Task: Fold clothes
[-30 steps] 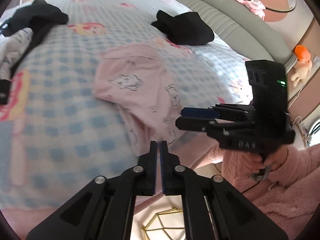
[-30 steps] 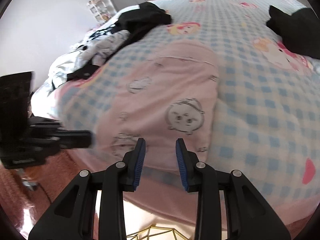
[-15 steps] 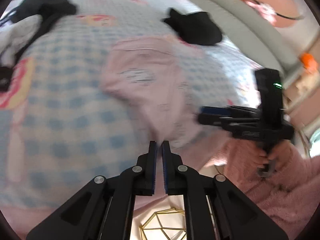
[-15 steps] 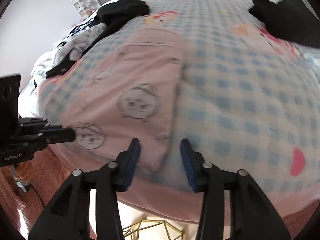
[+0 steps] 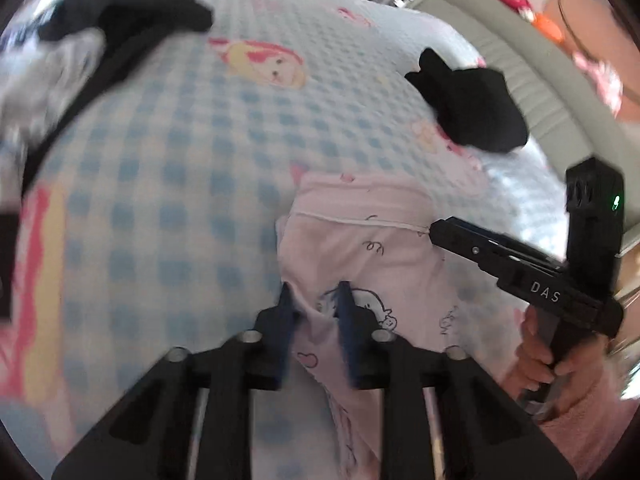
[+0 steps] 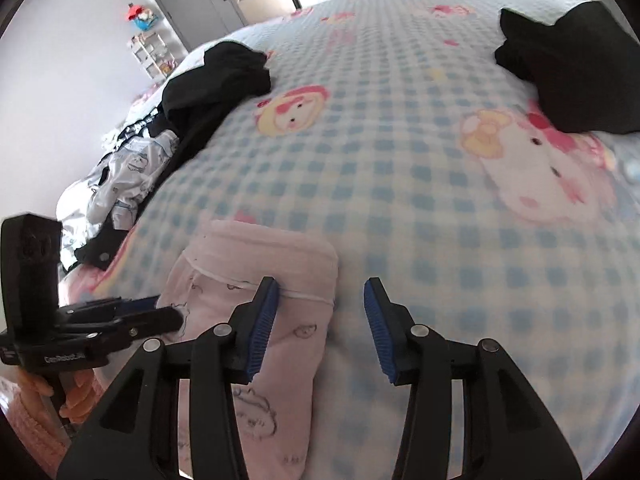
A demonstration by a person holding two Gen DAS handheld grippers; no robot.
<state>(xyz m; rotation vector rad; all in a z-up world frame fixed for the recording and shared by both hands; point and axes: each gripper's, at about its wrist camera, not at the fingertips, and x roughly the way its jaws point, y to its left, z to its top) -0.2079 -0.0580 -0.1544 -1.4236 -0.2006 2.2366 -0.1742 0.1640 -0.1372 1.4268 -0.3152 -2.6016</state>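
Left tongs [image 5: 312,300] straddle pink garment [image 5: 372,248] unclamped, right tongs [image 6: 320,308] released; black bundle [image 6: 568,76] well apart

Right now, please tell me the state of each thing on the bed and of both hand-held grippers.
Pink garment: lying folded at the near bed edge, partly hanging over.
Left hand-held gripper: jaws slightly apart, a ridge of pink cloth between them.
Right hand-held gripper: open, has just been opening, garment's right edge between the fingers.
Black garment: lying folded.
Clothes pile: unfolded, heaped.
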